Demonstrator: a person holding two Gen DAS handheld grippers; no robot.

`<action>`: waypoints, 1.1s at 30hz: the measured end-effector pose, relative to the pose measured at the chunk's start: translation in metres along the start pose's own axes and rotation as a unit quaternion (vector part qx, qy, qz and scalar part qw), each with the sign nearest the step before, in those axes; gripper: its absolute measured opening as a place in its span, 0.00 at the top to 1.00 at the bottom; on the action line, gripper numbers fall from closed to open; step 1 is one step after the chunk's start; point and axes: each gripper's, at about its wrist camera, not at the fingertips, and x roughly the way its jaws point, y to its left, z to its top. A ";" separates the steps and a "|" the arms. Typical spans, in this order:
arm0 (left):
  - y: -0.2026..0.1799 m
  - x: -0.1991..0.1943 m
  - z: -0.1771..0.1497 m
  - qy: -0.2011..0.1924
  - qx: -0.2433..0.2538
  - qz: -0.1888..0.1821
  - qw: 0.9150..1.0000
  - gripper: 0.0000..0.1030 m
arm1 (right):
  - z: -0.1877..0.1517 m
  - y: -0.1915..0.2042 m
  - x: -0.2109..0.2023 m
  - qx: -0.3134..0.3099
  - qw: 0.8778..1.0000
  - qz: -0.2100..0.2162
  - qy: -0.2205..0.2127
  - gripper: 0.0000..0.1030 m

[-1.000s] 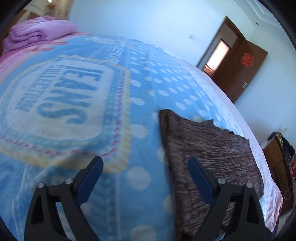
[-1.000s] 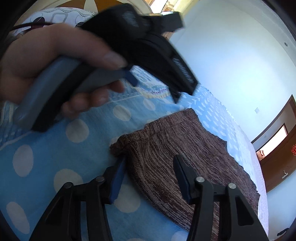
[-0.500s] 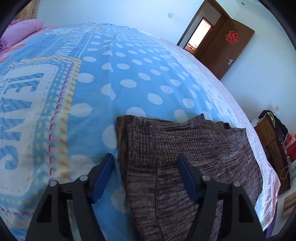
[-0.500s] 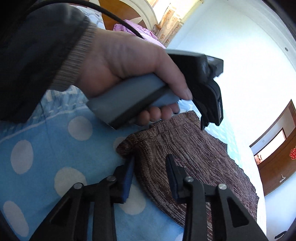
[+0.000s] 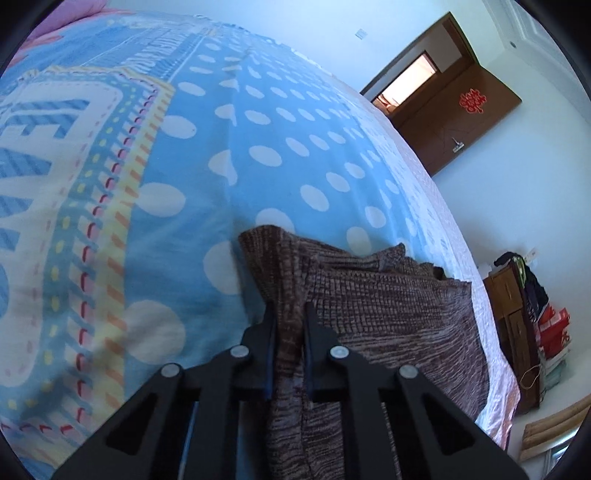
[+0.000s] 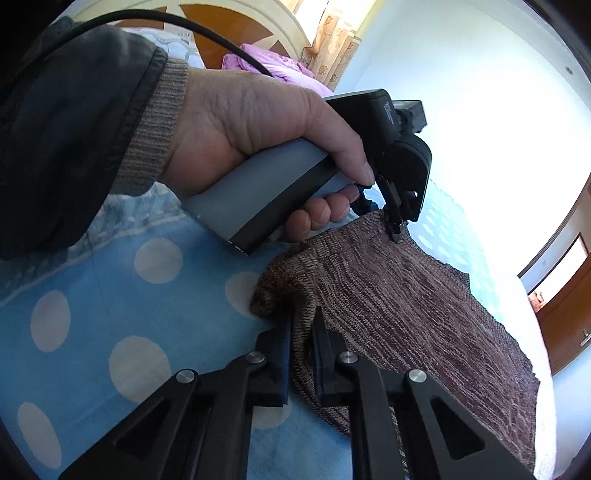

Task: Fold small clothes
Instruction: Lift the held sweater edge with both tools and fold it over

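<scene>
The knit [image 5: 388, 314] lay on the bed [image 5: 258, 155], and both claws had a corner of it: the left claw [image 5: 289, 314] was closing on a bunched fold sticking up between its jaws, and the right claw [image 6: 300, 326] was pinched down on the near edge. Both bites looked shallow to me, so lifting could've let the stretchy fabric slide out. The left hand [image 6: 258, 147] sat just past the right claw too, so a cross-over fold might've bumped them.

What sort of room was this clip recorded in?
Most likely a home bedroom: a bed under a blue polka-dot bedspread, a carved wooden headboard with folded pink bedding, and a brown wooden door.
</scene>
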 end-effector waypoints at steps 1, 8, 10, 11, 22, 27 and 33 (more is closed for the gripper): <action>-0.003 -0.001 0.000 0.002 0.001 0.008 1.000 0.89 | 0.000 -0.002 0.000 0.004 1.000 0.006 0.000 0.92; -0.022 -0.011 0.006 0.010 -0.004 0.040 0.999 0.90 | -0.003 -0.042 -0.021 0.092 0.993 0.071 -0.030 0.92; -0.027 -0.017 0.006 0.005 -0.011 0.040 0.999 0.90 | -0.008 -0.058 -0.030 0.118 0.989 0.082 -0.044 0.92; -0.029 -0.019 0.006 0.001 -0.015 0.037 0.999 0.90 | -0.010 -0.059 -0.038 0.127 0.987 0.086 -0.050 0.92; -0.104 -0.039 0.009 -0.031 0.017 0.016 0.999 0.91 | -0.057 -0.120 -0.082 0.233 0.961 0.108 -0.098 0.96; -0.140 -0.038 0.011 -0.036 0.034 0.004 0.999 0.91 | -0.074 -0.151 -0.101 0.284 0.945 0.108 -0.119 0.96; -0.180 -0.031 0.013 -0.039 0.057 -0.012 0.998 0.91 | -0.109 -0.186 -0.127 0.337 0.926 0.084 -0.145 0.96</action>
